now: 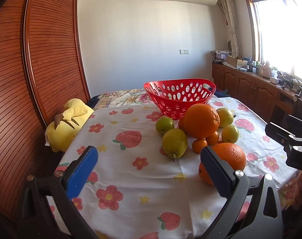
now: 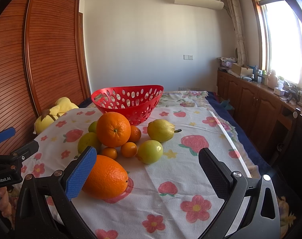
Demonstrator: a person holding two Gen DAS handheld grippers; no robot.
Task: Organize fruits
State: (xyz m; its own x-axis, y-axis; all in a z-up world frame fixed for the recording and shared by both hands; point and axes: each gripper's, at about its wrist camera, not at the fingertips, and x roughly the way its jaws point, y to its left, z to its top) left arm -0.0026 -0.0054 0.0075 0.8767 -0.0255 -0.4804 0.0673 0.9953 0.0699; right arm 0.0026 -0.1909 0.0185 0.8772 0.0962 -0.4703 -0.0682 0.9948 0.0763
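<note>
A pile of fruit lies on the flowered tablecloth (image 1: 131, 169) in front of an empty red perforated basket (image 1: 179, 95), also in the right wrist view (image 2: 129, 101). A big orange (image 1: 201, 120) sits on top, a yellow pear (image 1: 174, 143) to its left, green-yellow round fruits (image 1: 164, 125) and small tangerines (image 1: 199, 145) around it. A second large orange (image 1: 230, 155) lies nearest; in the right wrist view (image 2: 107, 179) it sits by my left fingertip. My left gripper (image 1: 149, 159) is open and empty above the cloth. My right gripper (image 2: 147, 163) is open and empty.
A yellow plush toy (image 1: 67, 125) lies at the table's left edge by a slatted wooden wardrobe (image 1: 31, 79). A low wooden cabinet (image 2: 260, 103) with clutter runs under the window on the right. A bed with a floral cover (image 2: 190, 97) lies behind the table.
</note>
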